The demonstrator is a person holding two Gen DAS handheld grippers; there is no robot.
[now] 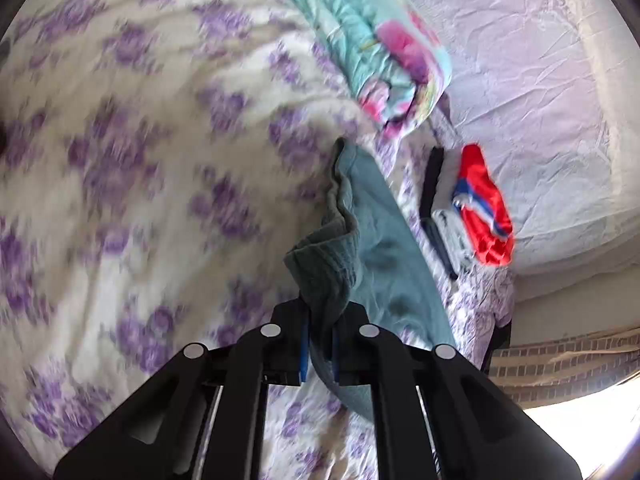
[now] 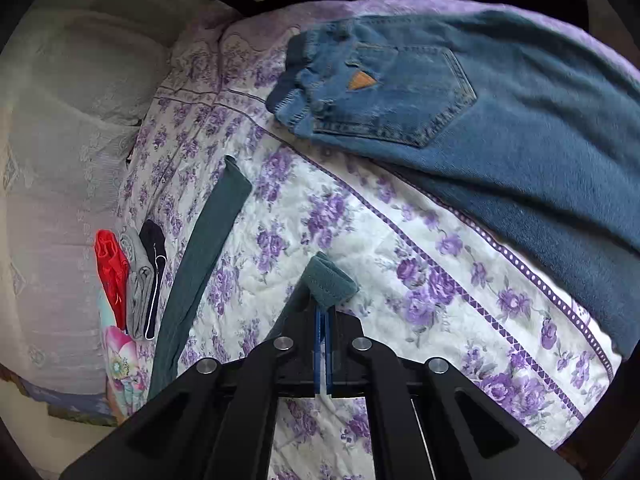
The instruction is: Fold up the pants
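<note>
Nearest the lens, the left hand-held gripper (image 1: 320,336) is clamped on a ribbed cuff of the teal pants (image 1: 372,240), which hang over the floral bedspread (image 1: 140,160); right of them lies a small stack of folded clothes (image 1: 476,208). Seen from the right wrist, the right hand-held gripper (image 2: 323,320) pinches the other teal cuff, one leg stretching leftward, with blue jeans (image 2: 460,100) spread far right
</note>
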